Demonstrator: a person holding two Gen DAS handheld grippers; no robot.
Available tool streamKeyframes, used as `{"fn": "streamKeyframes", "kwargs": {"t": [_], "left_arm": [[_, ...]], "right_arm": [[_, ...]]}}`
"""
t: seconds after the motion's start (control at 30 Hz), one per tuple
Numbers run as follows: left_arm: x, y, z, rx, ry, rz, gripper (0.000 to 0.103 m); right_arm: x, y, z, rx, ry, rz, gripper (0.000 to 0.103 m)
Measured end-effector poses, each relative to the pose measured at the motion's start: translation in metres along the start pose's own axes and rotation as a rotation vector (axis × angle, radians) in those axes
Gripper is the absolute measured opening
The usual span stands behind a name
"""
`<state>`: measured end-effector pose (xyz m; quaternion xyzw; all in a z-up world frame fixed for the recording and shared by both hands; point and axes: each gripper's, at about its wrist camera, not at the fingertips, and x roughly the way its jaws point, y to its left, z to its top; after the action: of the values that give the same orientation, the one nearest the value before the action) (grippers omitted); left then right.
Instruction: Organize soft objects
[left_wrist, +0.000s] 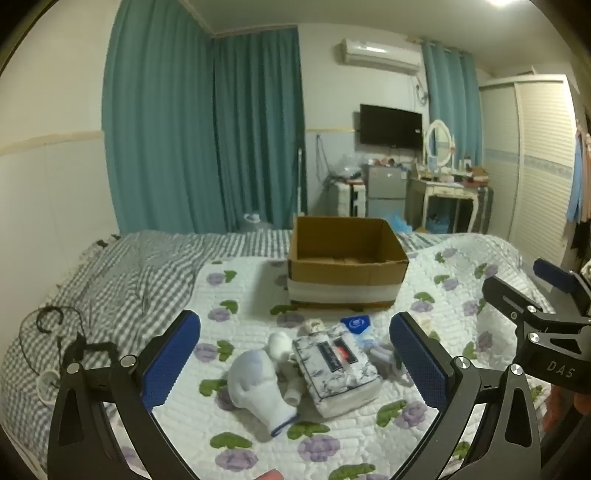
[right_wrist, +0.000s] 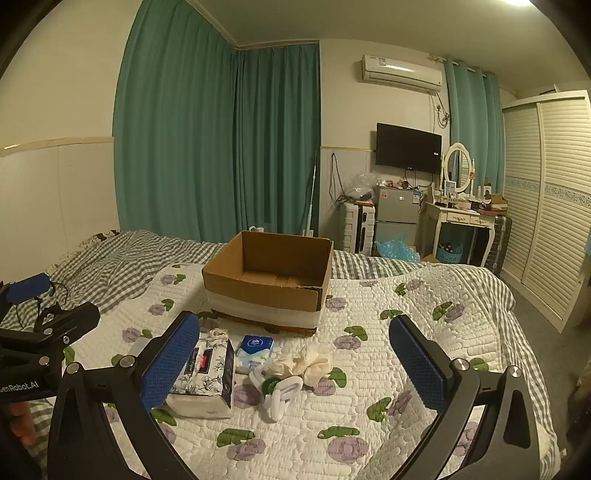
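both grippers up over the quilt (left_wrist: 461, 266) and nothing in either of them. the left gripper (left_wrist: 295, 365) has its blue pads spread as wide as they go, hanging clear above the heap of soft things. the right gripper (right_wrist: 295, 363) is the same story, jaws fully apart, empty, pointing toward the cardboard box (right_wrist: 271, 282).

that box is the landmark: open-topped, nothing visible inside, white band round its lower half, sitting on the floral quilt. everything to be sorted lies on the near side of it. just in front of the box, a small blue tissue pack (right_wrist: 255, 350). beside that, nearer the camera, the floral tissue pack (left_wrist: 336, 373), lying flat. further out from the box on the left gripper's side, a white sock (left_wrist: 258, 387) with a blue-trimmed cuff, close beside the floral pack, and a small white plush piece (left_wrist: 279, 343) between the sock and the box. on the other side, a crumpled cream cloth (right_wrist: 306, 363) in front of the box, with a cluster of white plastic clips (right_wrist: 277, 391) just nearer the camera than the cloth.
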<state>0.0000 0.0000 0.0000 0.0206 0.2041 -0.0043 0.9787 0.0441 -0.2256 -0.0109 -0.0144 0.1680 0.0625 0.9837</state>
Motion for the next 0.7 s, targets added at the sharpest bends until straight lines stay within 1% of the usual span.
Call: {"fn": "streamKeyframes", "kwargs": {"t": [0.23, 0.4, 0.5, 0.7], "left_arm": [[0.0014, 0.0010, 0.0004, -0.012, 0.012, -0.013, 0.103], [0.0004, -0.0064, -0.0028, -0.008, 0.003, -0.019, 0.103], [0.0013, 0.0002, 0.0016, -0.014, -0.002, -0.033, 0.103], [0.0008, 0.0028, 0.0040, -0.022, -0.009, -0.023, 0.103]], "right_arm": [[0.0001, 0.0001, 0.0002, 0.003, 0.008, 0.001, 0.103], [0.0004, -0.0001, 0.0002, 0.002, 0.008, 0.000, 0.103], [0.0007, -0.0007, 0.0000, 0.003, 0.008, -0.001, 0.103], [0.0013, -0.0002, -0.0001, 0.002, 0.010, 0.001, 0.103]]}}
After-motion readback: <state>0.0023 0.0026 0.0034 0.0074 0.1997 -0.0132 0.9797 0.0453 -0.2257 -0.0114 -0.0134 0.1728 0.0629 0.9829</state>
